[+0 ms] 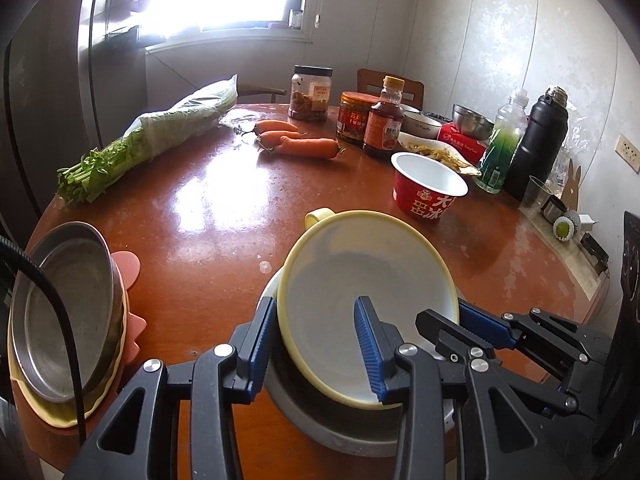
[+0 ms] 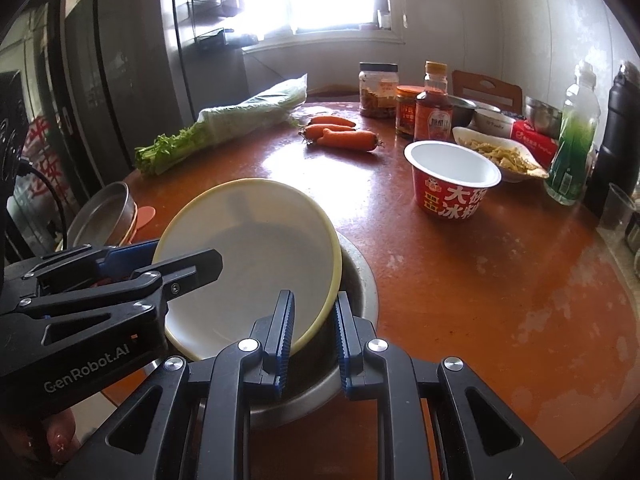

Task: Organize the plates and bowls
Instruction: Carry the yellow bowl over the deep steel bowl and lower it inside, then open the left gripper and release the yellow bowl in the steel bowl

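The yellow bowl [image 1: 368, 304] sits tilted inside a metal bowl [image 2: 356, 276] near the front edge of the round table [image 1: 224, 216]. The left gripper [image 1: 316, 344] grips the yellow bowl's near rim, one finger outside and one inside. The right gripper [image 2: 314, 328] is narrowed on the same rim from the other side; whether its outer pad touches is hard to make out. Left of the yellow bowl, a steel plate [image 1: 68, 304] tops a stack, partly hidden by a cable. The metal bowl is mostly covered.
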### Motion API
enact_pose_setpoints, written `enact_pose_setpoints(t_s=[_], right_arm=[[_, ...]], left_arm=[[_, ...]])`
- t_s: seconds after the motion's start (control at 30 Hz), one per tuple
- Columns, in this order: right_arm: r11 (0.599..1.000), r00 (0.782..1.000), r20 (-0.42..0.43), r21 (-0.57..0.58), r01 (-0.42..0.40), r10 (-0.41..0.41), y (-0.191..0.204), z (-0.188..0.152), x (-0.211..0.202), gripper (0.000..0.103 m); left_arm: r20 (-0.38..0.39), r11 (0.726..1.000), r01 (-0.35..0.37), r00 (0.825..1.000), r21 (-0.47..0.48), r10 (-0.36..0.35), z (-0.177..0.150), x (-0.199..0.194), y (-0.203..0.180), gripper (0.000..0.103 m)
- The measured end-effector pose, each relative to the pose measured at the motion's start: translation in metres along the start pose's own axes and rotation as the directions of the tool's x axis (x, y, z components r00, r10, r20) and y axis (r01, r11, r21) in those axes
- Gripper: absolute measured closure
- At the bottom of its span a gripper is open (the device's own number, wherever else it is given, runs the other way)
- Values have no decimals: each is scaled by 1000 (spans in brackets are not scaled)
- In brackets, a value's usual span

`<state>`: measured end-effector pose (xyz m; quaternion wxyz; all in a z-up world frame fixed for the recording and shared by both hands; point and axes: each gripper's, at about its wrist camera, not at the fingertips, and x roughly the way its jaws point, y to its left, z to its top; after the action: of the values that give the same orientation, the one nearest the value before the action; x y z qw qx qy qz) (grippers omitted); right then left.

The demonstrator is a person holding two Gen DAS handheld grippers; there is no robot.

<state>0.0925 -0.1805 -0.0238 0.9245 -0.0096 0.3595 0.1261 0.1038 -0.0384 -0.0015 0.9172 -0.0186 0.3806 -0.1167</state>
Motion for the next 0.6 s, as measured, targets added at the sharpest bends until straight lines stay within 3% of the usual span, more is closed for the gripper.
enact_pose_setpoints(t_s=[0.6], right_arm=[[1000,1000,24,22,-6,6,-2,1,-6,81]], left_arm=[[-4,1000,13,1000,6,-13,0,1,0,63]])
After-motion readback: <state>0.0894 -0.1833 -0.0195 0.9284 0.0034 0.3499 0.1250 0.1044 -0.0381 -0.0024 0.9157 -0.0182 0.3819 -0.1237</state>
